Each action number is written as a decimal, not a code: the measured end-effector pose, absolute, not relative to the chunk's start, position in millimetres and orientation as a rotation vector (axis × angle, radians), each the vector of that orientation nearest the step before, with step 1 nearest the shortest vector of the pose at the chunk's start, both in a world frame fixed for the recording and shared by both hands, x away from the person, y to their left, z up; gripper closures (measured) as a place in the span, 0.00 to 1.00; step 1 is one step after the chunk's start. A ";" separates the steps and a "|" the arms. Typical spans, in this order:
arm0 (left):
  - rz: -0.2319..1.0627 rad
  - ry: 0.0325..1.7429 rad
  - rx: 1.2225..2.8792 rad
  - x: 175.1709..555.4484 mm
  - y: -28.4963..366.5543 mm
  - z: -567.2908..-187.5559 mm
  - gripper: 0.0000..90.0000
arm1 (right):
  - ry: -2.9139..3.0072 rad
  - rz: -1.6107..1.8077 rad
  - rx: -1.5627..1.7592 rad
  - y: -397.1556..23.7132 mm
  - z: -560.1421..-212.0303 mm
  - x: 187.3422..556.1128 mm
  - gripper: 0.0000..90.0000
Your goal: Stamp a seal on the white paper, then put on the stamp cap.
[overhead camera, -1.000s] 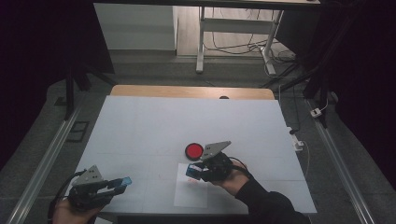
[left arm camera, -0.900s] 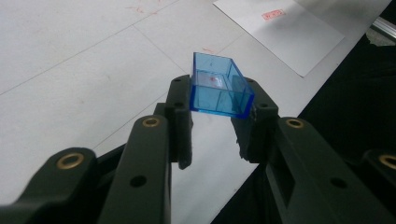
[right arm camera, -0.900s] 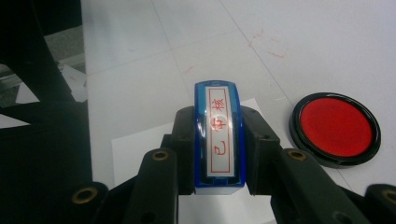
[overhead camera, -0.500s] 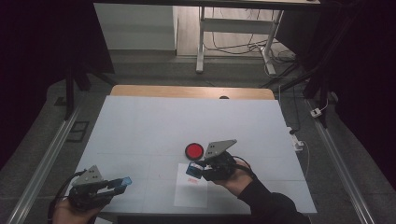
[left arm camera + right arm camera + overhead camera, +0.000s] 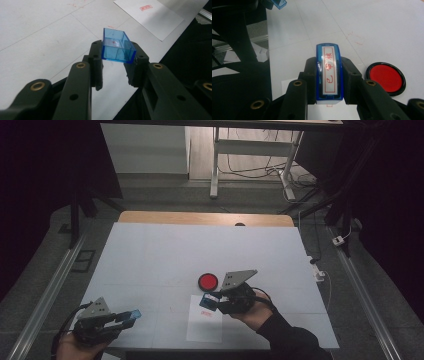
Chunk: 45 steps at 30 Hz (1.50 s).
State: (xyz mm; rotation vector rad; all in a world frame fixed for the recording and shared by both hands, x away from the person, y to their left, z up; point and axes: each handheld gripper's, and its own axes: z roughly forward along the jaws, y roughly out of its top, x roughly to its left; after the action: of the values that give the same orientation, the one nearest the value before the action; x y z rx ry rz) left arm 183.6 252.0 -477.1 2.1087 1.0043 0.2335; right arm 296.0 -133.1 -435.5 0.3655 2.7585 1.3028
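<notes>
Stamp (image 5: 329, 72) over paper (image 5: 205, 326), table edge (image 5: 215, 351) near

The blue stamp (image 5: 329, 72) carries a white label with three red Chinese characters in a red frame, reading 已审核. On the paper sheet (image 5: 160, 18), toward 12 o'clock, sits a small red framed imprint, too small to read.

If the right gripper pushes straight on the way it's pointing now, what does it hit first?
Probably nothing at once: the right gripper, shut on the blue stamp, faces bare white table. The red ink pad sits off to one side, though depth is unclear.
</notes>
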 end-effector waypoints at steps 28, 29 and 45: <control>0.219 0.969 2.100 187.0 246.2 -473.8 0.76 | 2.749 1.323 0.358 -136.2 -431.3 294.3 0.77; 0.219 0.961 2.101 187.5 245.1 -473.1 0.76 | 2.749 1.327 0.360 -136.3 -431.2 294.3 0.77; 0.161 0.828 2.099 204.5 221.1 -465.4 0.76 | 2.754 1.336 0.361 -134.2 -432.5 294.3 0.77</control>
State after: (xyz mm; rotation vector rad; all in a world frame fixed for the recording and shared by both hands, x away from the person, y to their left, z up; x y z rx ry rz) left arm 204.5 221.1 -465.4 2.0994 0.8282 0.1615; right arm 294.3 -134.2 -432.5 0.3611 2.7537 1.3363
